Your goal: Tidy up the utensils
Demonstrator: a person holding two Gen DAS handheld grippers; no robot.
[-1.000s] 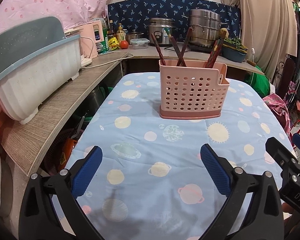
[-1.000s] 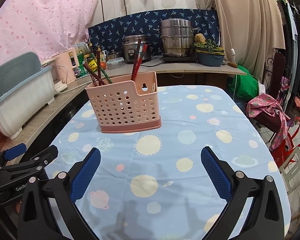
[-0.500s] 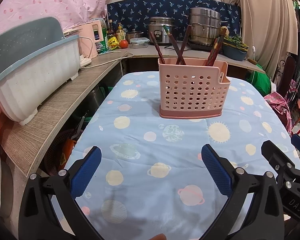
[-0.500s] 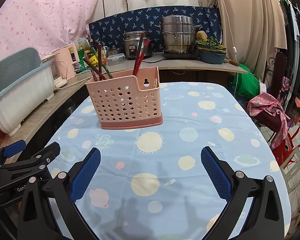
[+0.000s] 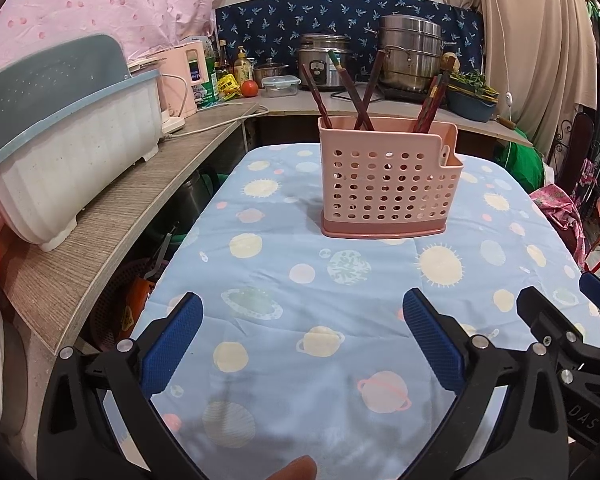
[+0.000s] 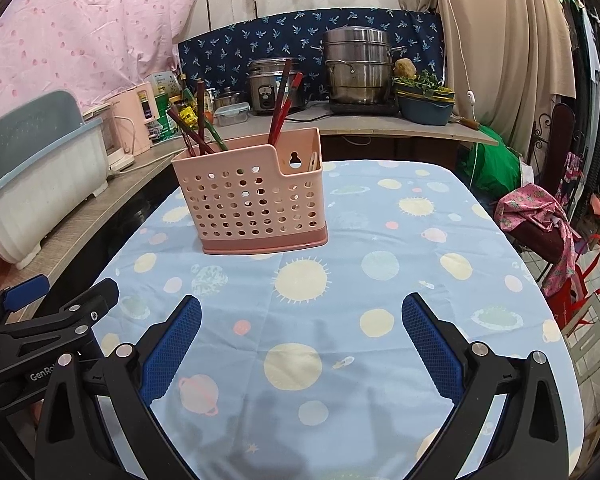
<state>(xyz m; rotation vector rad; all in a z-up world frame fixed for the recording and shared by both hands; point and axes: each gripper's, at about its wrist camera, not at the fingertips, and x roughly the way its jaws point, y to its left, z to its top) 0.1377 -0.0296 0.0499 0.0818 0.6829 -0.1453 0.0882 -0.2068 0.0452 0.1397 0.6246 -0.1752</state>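
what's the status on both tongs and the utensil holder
Left tongs open, empty. Right tongs open, empty. Pink utensil holder upright on tablecloth, chopsticks standing inside. Nothing between tongs and holder.

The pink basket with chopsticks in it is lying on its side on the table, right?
No, the basket stands upright on the table, chopsticks poking out the top. Both wrist views show it.

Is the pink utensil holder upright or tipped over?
Upright: the pink utensil holder sits flat on its base on the tablecloth, chopsticks sticking up.
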